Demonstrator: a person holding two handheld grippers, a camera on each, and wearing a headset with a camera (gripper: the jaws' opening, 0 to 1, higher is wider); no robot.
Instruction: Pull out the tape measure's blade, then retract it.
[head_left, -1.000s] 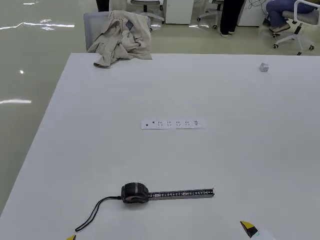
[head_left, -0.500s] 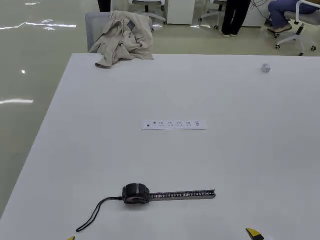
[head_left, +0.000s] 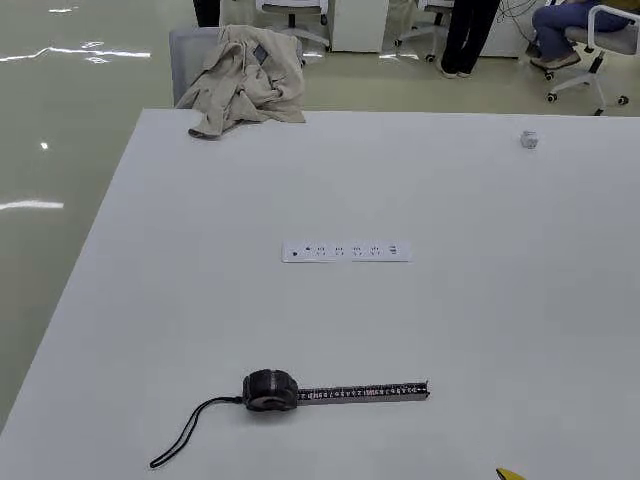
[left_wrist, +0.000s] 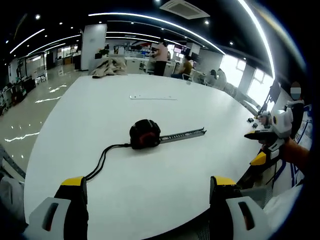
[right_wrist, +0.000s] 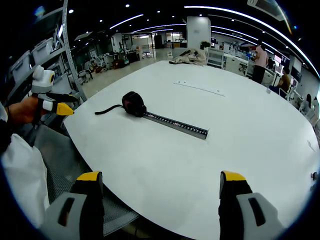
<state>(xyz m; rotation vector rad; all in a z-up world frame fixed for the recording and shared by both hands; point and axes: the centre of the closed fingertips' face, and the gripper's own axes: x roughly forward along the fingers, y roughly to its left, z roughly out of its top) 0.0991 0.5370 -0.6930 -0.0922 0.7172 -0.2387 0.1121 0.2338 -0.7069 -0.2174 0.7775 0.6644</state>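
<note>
A black tape measure (head_left: 269, 390) lies on the white table (head_left: 180, 260) near its front edge, with its blade (head_left: 365, 392) pulled out to the right and a black wrist strap (head_left: 185, 438) trailing to the left. The same tape measure (left_wrist: 145, 134) lies ahead of my open left gripper (left_wrist: 148, 196), well out of reach. Seen from my open right gripper (right_wrist: 161, 191), the tape measure (right_wrist: 134, 103) and blade (right_wrist: 176, 125) lie farther out on the table. Neither gripper holds anything. A yellow fingertip (head_left: 509, 474) peeks in at the bottom edge of the head view.
A white power strip (head_left: 346, 251) lies mid-table. A beige jacket (head_left: 243, 78) hangs over a chair at the far left edge. A small crumpled white object (head_left: 528, 140) sits at the far right. People and office chairs stand beyond the table.
The yellow fingertips at the bottom of the head view have dropped lower and almost left the picture. The tape measure and its blade have stayed put.
</note>
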